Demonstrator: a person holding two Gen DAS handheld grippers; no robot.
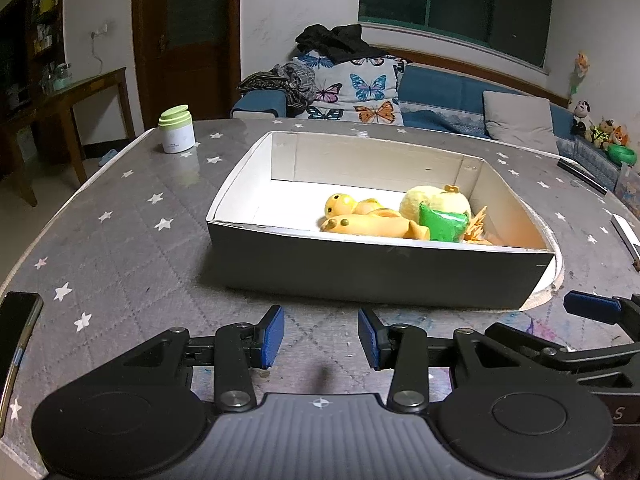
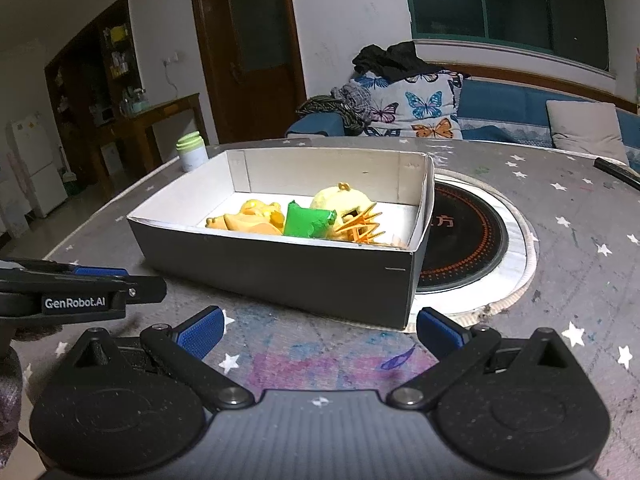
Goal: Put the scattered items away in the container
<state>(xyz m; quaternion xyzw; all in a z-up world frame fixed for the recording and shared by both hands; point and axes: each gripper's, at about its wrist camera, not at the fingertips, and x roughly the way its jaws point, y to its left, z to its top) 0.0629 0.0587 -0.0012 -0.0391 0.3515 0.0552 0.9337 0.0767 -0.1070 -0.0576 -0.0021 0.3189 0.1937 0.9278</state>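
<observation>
A cardboard box, grey outside and white inside, stands on the star-patterned table. Inside lie yellow duck toys, a yellow plush ball, a green packet and an orange spiky toy. My left gripper hovers just before the box's near wall, open, nothing between its blue pads. My right gripper is also open and empty, close to the box's near right corner. Each gripper shows at the edge of the other's view.
A white jar with a green lid stands at the table's far left. A round black cooktop sits in the table right of the box. A dark phone lies at the near left edge. A sofa with pillows lies beyond.
</observation>
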